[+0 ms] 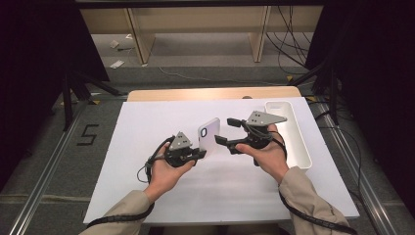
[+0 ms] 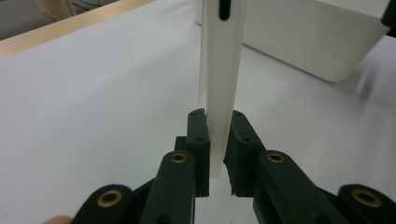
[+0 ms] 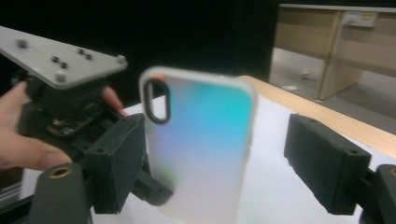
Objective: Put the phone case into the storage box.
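Note:
A white phone case [image 1: 209, 133] with an iridescent sheen and a dark camera cut-out stands upright above the white table top [image 1: 147, 147]. My left gripper [image 1: 200, 154] is shut on its lower edge. In the left gripper view the case [image 2: 219, 84] shows edge-on, clamped between the two jaws of that gripper [image 2: 218, 122]. My right gripper [image 1: 226, 131] is open just right of the case. In the right gripper view its pads [image 3: 116, 158] stand wide on either side of the case [image 3: 201, 154], not touching it. The left gripper's body and plate [image 3: 60, 65] sit behind the case, with a hand around them.
A long white tray [image 1: 293, 142] lies along the right side of the table, close behind the right hand; it also appears as the tray [image 2: 317, 42] in the left gripper view. A wooden table edge [image 1: 210, 93] runs along the far side.

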The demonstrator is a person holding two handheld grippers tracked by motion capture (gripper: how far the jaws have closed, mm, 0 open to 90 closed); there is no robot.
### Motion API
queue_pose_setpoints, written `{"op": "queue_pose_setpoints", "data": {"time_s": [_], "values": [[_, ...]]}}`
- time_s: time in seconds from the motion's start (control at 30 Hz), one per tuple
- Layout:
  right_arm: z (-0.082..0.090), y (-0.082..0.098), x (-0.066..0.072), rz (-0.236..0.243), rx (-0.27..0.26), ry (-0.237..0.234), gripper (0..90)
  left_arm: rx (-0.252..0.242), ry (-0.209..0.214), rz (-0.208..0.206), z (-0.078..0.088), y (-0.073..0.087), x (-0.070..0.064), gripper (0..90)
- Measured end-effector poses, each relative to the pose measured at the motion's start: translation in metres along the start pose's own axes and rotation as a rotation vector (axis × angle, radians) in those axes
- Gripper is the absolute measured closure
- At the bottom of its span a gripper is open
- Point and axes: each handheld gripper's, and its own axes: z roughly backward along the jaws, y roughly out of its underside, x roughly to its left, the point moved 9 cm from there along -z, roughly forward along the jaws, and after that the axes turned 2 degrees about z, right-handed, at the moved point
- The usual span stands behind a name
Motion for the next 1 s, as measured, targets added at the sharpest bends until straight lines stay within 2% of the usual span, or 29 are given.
{"op": "queue_pose_setpoints", "data": {"time_s": [0.2,0.3,0.63,1.0], "values": [[-0.002,0.005,-0.006,-0.026,-0.011,0.077,16.1,0.004,-0.037,0.049,0.001,-0.001,0.003,80.6],[-0.003,0.006,-0.008,-0.034,-0.017,0.104,15.7,0.012,-0.045,0.059,0.0,0.0,0.004,80.6],[-0.005,0.005,-0.004,-0.027,-0.024,0.119,10.8,0.032,-0.055,0.076,-0.003,0.0,0.004,80.7],[-0.006,0.002,-0.004,-0.035,-0.047,0.149,7.2,0.042,-0.034,0.067,-0.009,-0.001,-0.005,80.6]]}}
